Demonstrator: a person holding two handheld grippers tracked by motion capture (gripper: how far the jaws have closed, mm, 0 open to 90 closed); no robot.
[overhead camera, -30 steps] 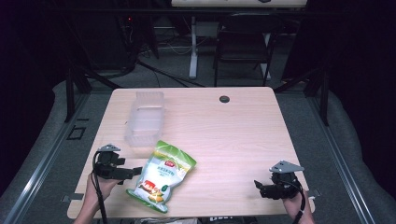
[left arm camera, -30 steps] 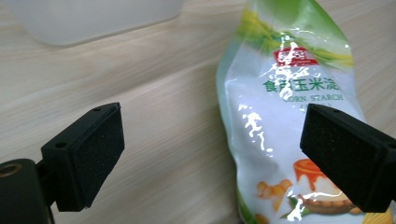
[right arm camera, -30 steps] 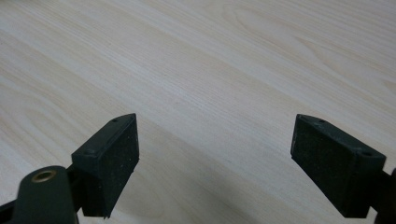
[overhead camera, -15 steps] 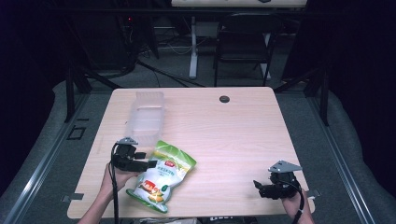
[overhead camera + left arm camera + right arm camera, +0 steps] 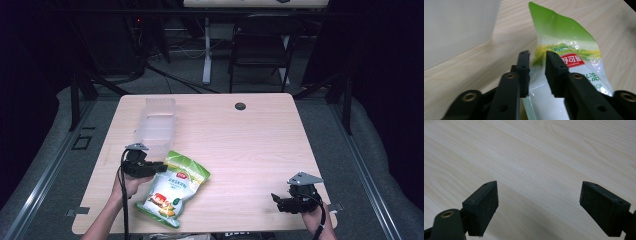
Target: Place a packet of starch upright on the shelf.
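A green and white snack bag [image 5: 174,190] lies at the front left of the wooden table [image 5: 250,140]. My left gripper [image 5: 159,166] is at the bag's upper left edge. In the left gripper view its jaws stand close together, with the snack bag's [image 5: 571,52] left edge pinched between the fingertips of the left gripper [image 5: 537,56]. My right gripper [image 5: 276,200] rests near the front right corner of the table. The right gripper [image 5: 539,202] is wide open over bare wood, with nothing between its jaws.
A clear plastic container [image 5: 156,125] stands just behind the left gripper, and its wall [image 5: 456,27] fills the upper left of the left gripper view. A small black round cap [image 5: 240,106] sits at the table's far edge. A chair stands beyond the table.
My left gripper has moved right and forward from the table's left edge to the bag's upper left edge and closed on it. The right gripper has stayed put.
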